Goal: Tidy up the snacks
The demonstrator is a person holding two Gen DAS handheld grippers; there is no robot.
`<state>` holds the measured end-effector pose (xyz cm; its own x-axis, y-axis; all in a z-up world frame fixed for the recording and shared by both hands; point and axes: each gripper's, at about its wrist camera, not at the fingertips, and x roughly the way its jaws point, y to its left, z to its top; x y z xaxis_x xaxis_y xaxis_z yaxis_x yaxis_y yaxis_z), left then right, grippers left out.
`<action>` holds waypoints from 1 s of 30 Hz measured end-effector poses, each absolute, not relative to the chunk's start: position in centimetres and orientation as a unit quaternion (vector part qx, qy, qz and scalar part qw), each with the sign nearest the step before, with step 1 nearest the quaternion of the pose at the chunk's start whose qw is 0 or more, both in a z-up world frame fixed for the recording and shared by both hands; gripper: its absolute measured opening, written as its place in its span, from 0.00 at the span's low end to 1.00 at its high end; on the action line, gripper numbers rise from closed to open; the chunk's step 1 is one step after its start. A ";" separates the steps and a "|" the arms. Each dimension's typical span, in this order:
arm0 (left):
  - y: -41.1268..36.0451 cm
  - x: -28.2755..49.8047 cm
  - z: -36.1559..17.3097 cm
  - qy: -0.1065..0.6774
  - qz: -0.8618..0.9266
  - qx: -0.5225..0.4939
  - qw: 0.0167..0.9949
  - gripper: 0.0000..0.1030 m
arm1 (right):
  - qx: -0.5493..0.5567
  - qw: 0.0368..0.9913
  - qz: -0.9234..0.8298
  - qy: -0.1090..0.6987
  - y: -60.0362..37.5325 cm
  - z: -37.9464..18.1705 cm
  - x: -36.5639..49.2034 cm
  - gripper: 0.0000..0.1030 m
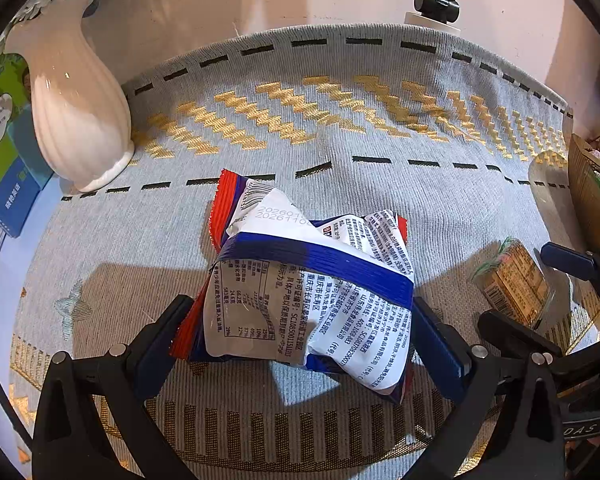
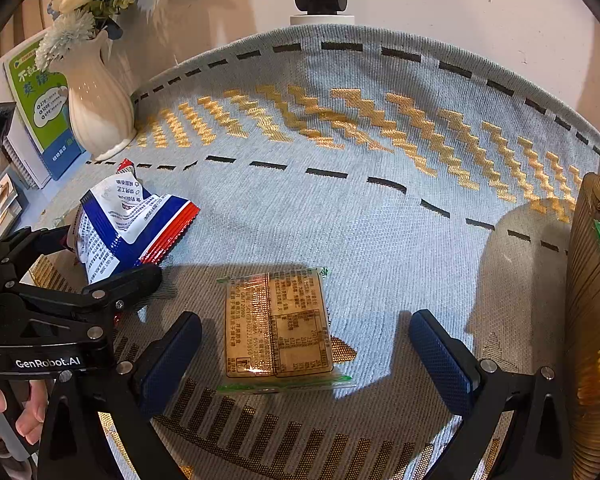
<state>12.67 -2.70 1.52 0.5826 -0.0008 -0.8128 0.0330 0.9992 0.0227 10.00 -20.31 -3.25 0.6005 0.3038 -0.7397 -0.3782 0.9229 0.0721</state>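
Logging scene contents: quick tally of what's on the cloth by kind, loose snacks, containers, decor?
Loose snack packets: 2, the white-blue-red packet in the left gripper and the clear cracker pack between the open right gripper fingers.
Gold basket (snacks inside, uncountable): 1
White vase: 1
Total: 4

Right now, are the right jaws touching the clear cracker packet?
Apart. The right wrist view shows bare cloth between the cracker packet and each open jaw of the right gripper.

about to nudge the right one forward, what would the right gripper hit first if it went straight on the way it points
Most likely the clear cracker packet, which lies flat on the woven cloth between the open right gripper fingers. Beyond it only bare cloth shows; depth is unclear.
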 end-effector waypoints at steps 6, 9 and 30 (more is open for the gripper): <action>-2.7 12.7 1.5 0.457 -0.009 0.018 0.889 1.00 | -0.043 0.893 0.208 0.397 -18.8 -2.8 11.7 0.83; -2.7 12.7 1.5 0.457 -0.009 0.018 0.889 1.00 | -0.049 0.898 0.212 0.382 -19.6 -2.3 11.6 0.42; -0.1 10.6 3.0 0.396 -0.032 -0.062 0.916 0.61 | 0.044 0.891 0.275 0.357 -21.6 -0.1 12.1 0.42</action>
<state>10.63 -0.07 3.00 0.6846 -0.1085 -0.7208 0.0103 0.9902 -0.1393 12.14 -21.60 -0.11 0.5933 0.5224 -0.6125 -0.4589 0.8446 0.2758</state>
